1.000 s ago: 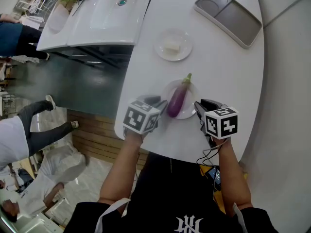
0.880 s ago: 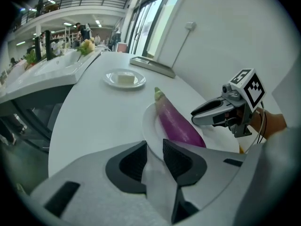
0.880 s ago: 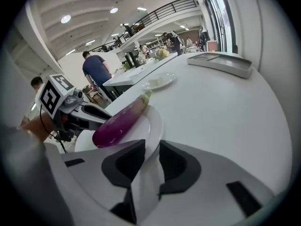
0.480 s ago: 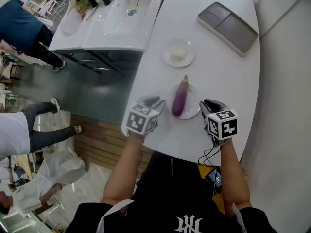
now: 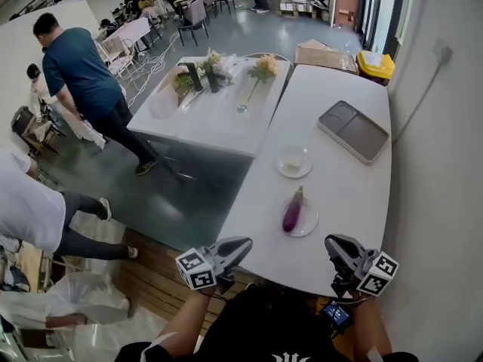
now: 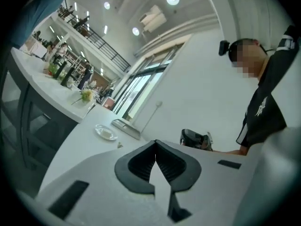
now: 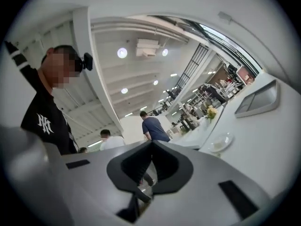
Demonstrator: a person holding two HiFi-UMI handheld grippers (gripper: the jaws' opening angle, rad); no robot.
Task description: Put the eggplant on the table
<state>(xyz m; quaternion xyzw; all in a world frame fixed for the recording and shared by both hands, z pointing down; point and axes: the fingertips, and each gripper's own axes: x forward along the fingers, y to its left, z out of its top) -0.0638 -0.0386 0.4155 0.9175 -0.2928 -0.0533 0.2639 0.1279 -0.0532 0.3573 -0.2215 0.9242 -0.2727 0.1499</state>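
Note:
A purple eggplant (image 5: 293, 211) with a green stem lies on a small white plate (image 5: 308, 225) near the front of the white table (image 5: 339, 183). Both grippers hover at the table's near edge, short of the plate. My left gripper (image 5: 244, 243) is left of the plate, pointing level, its jaws shut with nothing between them (image 6: 155, 153). My right gripper (image 5: 333, 242) is right of the plate, also shut and empty (image 7: 151, 146). Neither touches the eggplant. The right gripper (image 6: 195, 138) also shows in the left gripper view.
Farther back on the table stand a second white plate (image 5: 293, 161) with a pale item and a grey two-compartment tray (image 5: 353, 131). A neighbouring white counter (image 5: 204, 108) holds flowers. People stand on the floor at the left, one in a blue shirt (image 5: 79, 70).
Both grippers have drawn back from either side of the plate to the table's near edge and lifted. The head view has swung up to take in the room. The eggplant stays on its plate.

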